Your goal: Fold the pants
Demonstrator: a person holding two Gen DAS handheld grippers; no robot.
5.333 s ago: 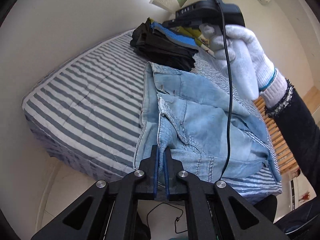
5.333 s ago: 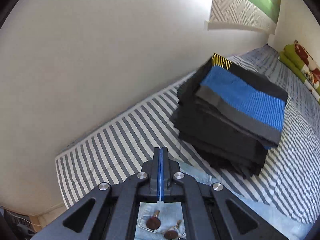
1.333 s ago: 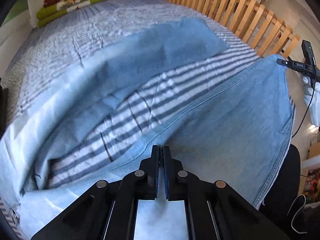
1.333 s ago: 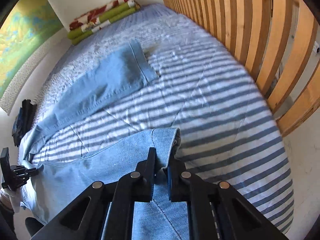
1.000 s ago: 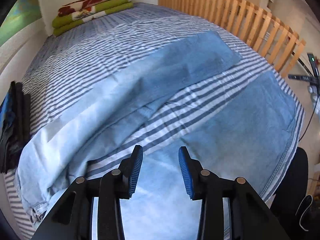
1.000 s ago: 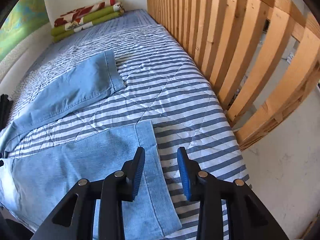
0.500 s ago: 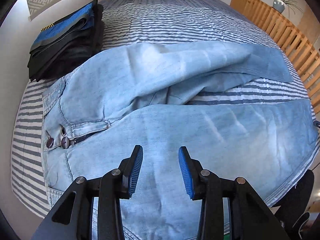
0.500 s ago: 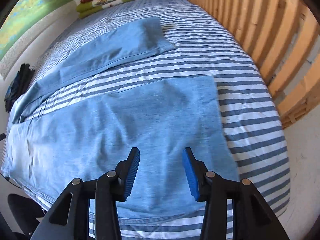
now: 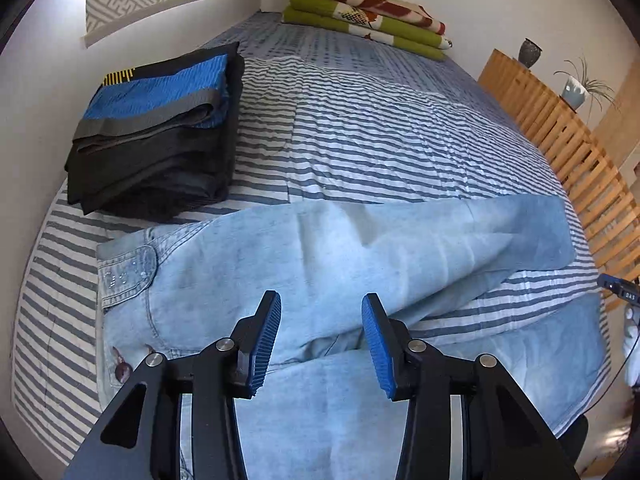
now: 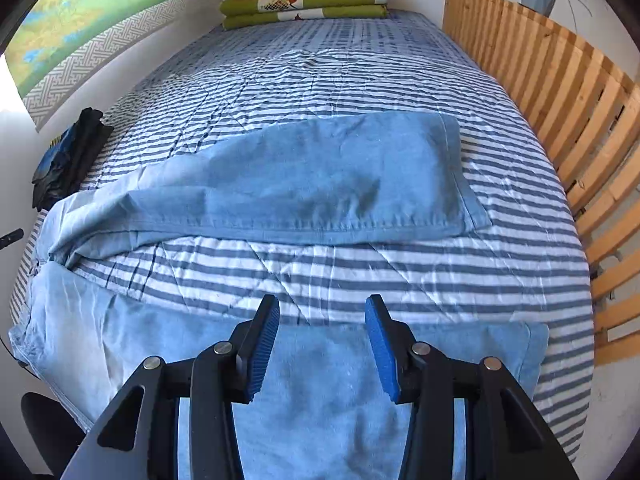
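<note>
Both grippers' fingers (image 9: 269, 332) (image 10: 378, 344) gape empty, left widening, over jeans (image 9: 360, 248); no readable writing.

1. I see a striped bed (image 10: 320, 80).
2. A stack of dark clothes (image 9: 156, 136), blue on top, sits by my left wall.
3. Folded green blankets (image 10: 304, 4) lie at the far end.
4. A wooden slatted rail (image 10: 560, 92) runs along the right, with a vase (image 9: 530, 53) and plant (image 9: 576, 90) behind it.
</note>
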